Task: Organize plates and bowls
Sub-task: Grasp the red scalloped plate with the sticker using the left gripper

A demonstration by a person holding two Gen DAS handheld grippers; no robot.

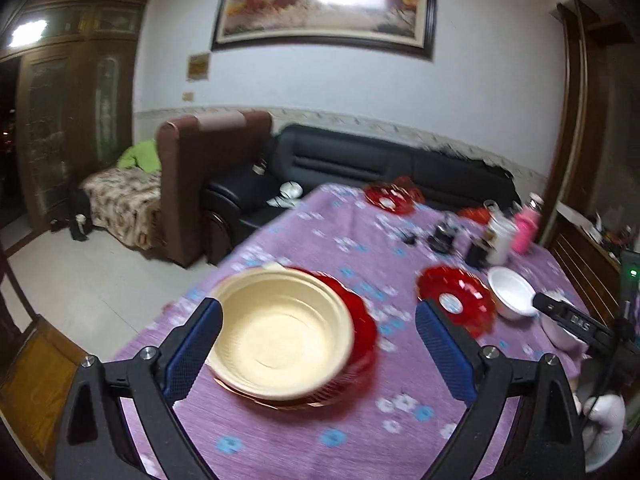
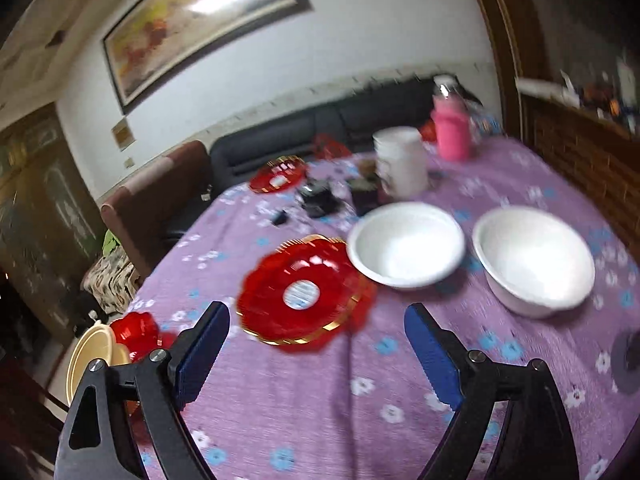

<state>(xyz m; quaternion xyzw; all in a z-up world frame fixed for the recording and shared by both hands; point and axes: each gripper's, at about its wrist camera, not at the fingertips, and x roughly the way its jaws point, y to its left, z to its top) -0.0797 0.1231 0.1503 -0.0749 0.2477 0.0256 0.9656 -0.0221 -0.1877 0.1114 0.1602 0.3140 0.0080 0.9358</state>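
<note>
A cream bowl [image 1: 280, 328] rests on a red plate [image 1: 362, 320] on the purple flowered tablecloth [image 1: 320, 432]. My left gripper [image 1: 318, 344] is open above the table, its left finger beside the bowl's rim, holding nothing. A second red plate [image 1: 456, 300] and a white bowl [image 1: 512, 292] lie to the right. In the right wrist view my right gripper [image 2: 316, 352] is open and empty just short of that red gold-rimmed plate [image 2: 304, 292]. Two white bowls [image 2: 406, 244] [image 2: 534, 260] sit beyond it. The cream bowl [image 2: 94, 354] shows at far left.
A third red plate [image 2: 278, 174] lies at the table's far edge. A white cup stack [image 2: 400, 164], pink bottle [image 2: 452, 128] and dark small items [image 2: 320, 196] stand at the back. A black sofa [image 1: 360, 164] and brown armchair [image 1: 192, 184] are behind the table.
</note>
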